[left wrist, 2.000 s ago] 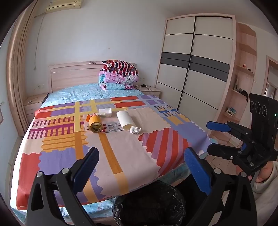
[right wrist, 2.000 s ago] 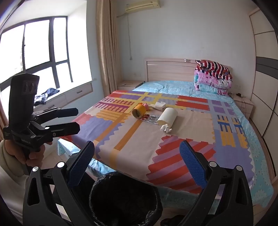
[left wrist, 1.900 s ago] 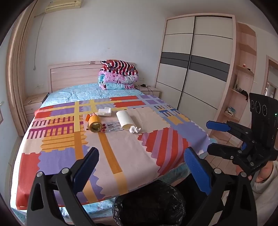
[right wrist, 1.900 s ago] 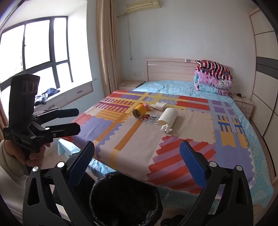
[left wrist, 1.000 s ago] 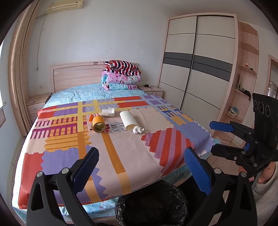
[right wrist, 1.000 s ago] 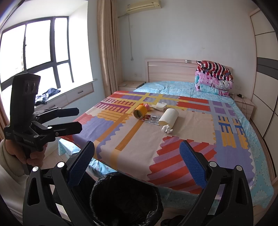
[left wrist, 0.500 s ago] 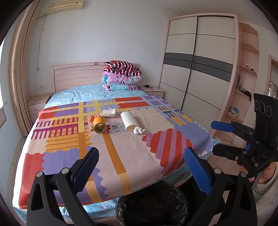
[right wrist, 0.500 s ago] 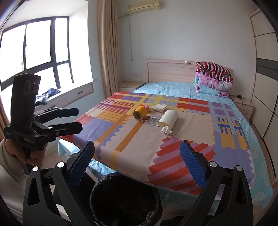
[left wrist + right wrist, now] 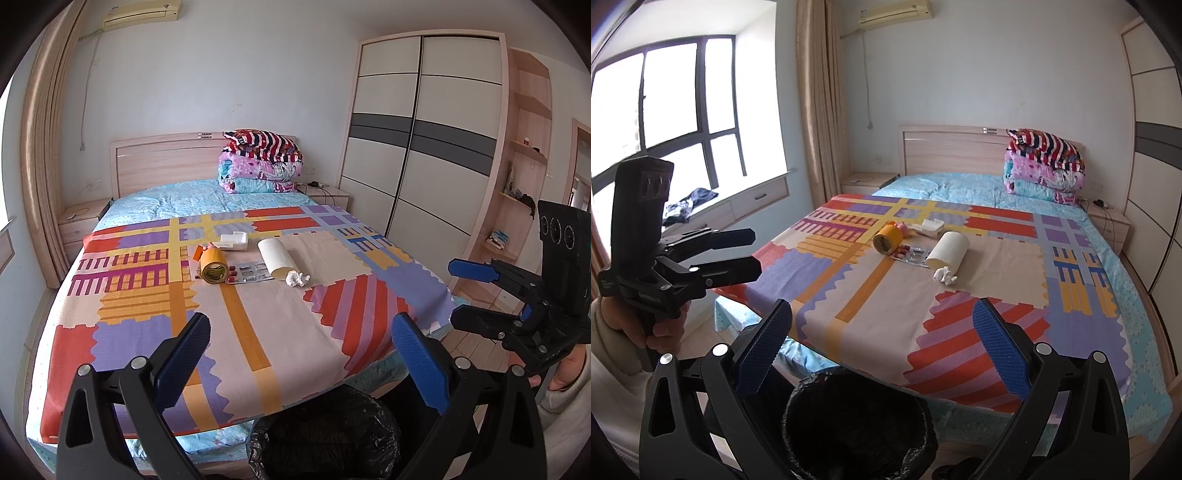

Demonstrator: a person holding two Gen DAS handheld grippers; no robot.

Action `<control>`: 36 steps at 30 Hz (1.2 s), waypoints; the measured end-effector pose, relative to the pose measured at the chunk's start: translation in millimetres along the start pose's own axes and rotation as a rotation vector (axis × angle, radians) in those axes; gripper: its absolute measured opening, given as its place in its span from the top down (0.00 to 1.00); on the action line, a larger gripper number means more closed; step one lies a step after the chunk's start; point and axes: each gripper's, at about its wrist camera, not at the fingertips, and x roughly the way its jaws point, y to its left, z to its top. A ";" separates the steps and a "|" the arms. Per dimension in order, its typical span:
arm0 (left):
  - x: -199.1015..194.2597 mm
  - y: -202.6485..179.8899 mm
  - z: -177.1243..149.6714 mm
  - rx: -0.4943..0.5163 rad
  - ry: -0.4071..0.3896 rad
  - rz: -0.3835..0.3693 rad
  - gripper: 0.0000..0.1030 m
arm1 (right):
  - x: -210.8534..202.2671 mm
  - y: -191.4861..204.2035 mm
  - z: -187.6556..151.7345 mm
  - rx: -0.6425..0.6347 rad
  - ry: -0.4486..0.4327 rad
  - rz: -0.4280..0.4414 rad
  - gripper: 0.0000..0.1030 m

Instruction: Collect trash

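Observation:
On the patterned bedspread (image 9: 258,325) lie a crumpled white tissue (image 9: 297,278) (image 9: 944,275), a white paper roll (image 9: 276,257) (image 9: 949,250), a yellow tape roll (image 9: 213,266) (image 9: 887,239), blister packs of pills (image 9: 247,274) (image 9: 913,254) and a white foam box (image 9: 233,241) (image 9: 929,227). A bin lined with a black bag (image 9: 328,439) (image 9: 857,421) stands at the foot of the bed. My left gripper (image 9: 301,354) is open and empty above the bin. My right gripper (image 9: 882,345) is open and empty too, well short of the items.
Folded quilts (image 9: 260,168) are stacked by the headboard. A wardrobe (image 9: 424,147) and open shelves stand on the right, a window bench (image 9: 731,210) on the left. Nightstands flank the bed. A hand (image 9: 661,328) holds the left gripper.
Both views have shifted slightly; the items on the bed sit a little nearer. Both grippers stay open and empty.

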 end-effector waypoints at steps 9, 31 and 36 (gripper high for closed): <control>-0.5 0.2 0.1 0.000 -0.001 0.000 0.08 | -0.1 0.0 -0.2 0.001 0.000 0.001 0.04; 5.4 5.1 -1.1 -0.014 0.013 0.009 0.08 | 7.9 -3.1 -3.7 0.023 0.014 0.003 0.04; 15.0 13.8 0.4 -0.024 0.024 0.018 0.08 | 22.0 -8.2 -4.9 0.035 0.035 0.004 0.04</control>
